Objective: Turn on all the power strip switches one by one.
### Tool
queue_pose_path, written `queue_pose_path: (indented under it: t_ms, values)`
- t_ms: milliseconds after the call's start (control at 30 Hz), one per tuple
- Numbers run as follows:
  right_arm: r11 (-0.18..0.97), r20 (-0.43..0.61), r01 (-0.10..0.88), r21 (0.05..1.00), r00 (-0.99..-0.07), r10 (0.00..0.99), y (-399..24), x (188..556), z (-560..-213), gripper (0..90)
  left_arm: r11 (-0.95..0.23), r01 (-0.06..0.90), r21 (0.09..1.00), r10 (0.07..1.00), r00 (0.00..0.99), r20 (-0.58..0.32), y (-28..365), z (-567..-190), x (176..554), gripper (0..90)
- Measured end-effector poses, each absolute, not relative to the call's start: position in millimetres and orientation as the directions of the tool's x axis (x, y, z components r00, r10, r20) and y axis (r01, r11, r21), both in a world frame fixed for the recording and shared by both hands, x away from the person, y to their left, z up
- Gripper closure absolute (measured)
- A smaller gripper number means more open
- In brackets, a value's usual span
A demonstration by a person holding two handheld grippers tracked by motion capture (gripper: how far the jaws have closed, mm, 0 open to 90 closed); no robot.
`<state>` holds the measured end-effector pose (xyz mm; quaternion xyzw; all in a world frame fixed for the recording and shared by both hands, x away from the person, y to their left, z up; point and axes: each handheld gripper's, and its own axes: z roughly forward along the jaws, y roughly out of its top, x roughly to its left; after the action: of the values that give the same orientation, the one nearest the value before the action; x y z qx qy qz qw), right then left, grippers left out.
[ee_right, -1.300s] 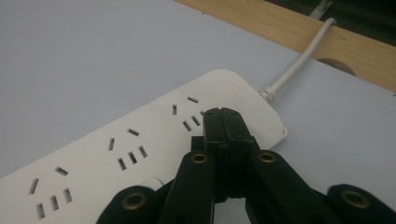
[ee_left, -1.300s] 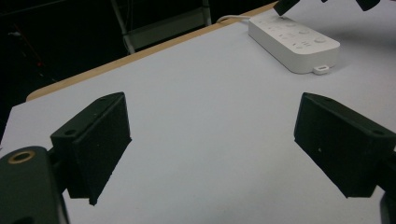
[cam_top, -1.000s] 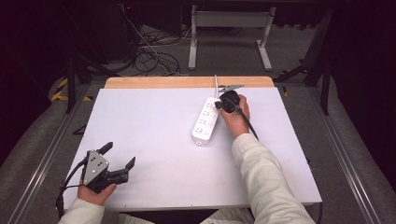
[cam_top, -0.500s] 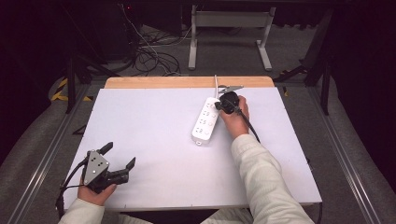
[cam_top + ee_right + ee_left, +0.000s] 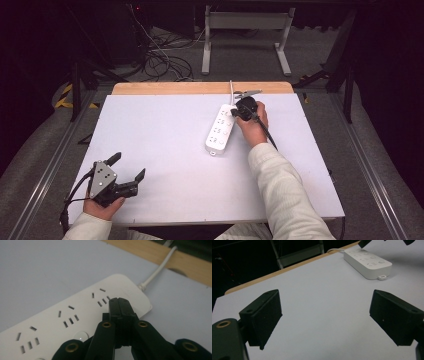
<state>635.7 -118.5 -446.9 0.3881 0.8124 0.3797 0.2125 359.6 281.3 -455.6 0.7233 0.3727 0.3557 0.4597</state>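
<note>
Gripper on the power strip

The right gripper (image 5: 120, 301), jaws pressed together, sits on the white power strip (image 5: 62, 317) near its one o'clock end.

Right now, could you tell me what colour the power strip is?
White power strip; right gripper view.

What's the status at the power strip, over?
Right claw shut, tips over power strip near its cord end. Left claw open, empty, at near table corner. Nothing in the way.

Desk (image 5: 165, 130): pale grey top, wood strip along far edge. White power strip (image 5: 220, 131) lies flat, far right of centre, long axis running near to far; its white cord (image 5: 231, 89) leaves over far edge.
</note>
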Motion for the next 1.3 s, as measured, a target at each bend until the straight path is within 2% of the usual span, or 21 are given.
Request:
queue_pose_path:
  t_ms: [267, 600, 667, 700, 733, 900, 1033, 1300]
  values:
    - [0.389, -0.056, 0.378, 0.840, -0.653, 0.755, -121.1, 611.7, -411.2, 90.0, -0.303, 0.214, 0.929, 0.866, 0.468, 0.174, 280.2, -455.5, 359.8, 11.2]
    - [0.386, -0.048, 0.340, 0.858, -0.693, 0.719, -129.7, 577.1, -385.3, 70.2, -0.301, 0.215, 0.929, 0.867, 0.466, 0.173, 278.9, -455.2, 359.2, 11.1]
    - [0.384, -0.050, 0.326, 0.864, -0.702, 0.710, -131.6, 570.3, -380.8, 65.2, -0.302, 0.215, 0.929, 0.867, 0.467, 0.174, 278.7, -454.9, 359.1, 11.0]
    - [0.381, -0.056, 0.309, 0.872, -0.709, 0.703, -133.9, 563.5, -376.7, 58.3, -0.302, 0.216, 0.928, 0.867, 0.467, 0.173, 278.7, -454.9, 359.0, 11.0]
    - [0.381, -0.056, 0.309, 0.872, -0.709, 0.703, -133.9, 563.5, -376.7, 58.3, -0.302, 0.216, 0.928, 0.867, 0.466, 0.174, 278.6, -454.8, 358.9, 11.0]
    - [0.365, -0.042, 0.290, 0.885, -0.730, 0.682, -138.3, 545.3, -370.4, 44.5, -0.300, 0.218, 0.929, 0.866, 0.470, 0.169, 278.3, -454.3, 358.1, 11.1]
    - [0.365, -0.046, 0.265, 0.892, -0.751, 0.658, -142.8, 528.0, -367.2, 39.1, -0.304, 0.215, 0.928, 0.864, 0.473, 0.173, 277.2, -453.7, 357.3, 11.1]
    - [0.322, 0.004, 0.260, 0.910, -0.785, 0.620, -161.2, 497.1, -368.6, 35.1, -0.307, 0.213, 0.928, 0.863, 0.473, 0.177, 275.6, -453.0, 355.9, 11.2]
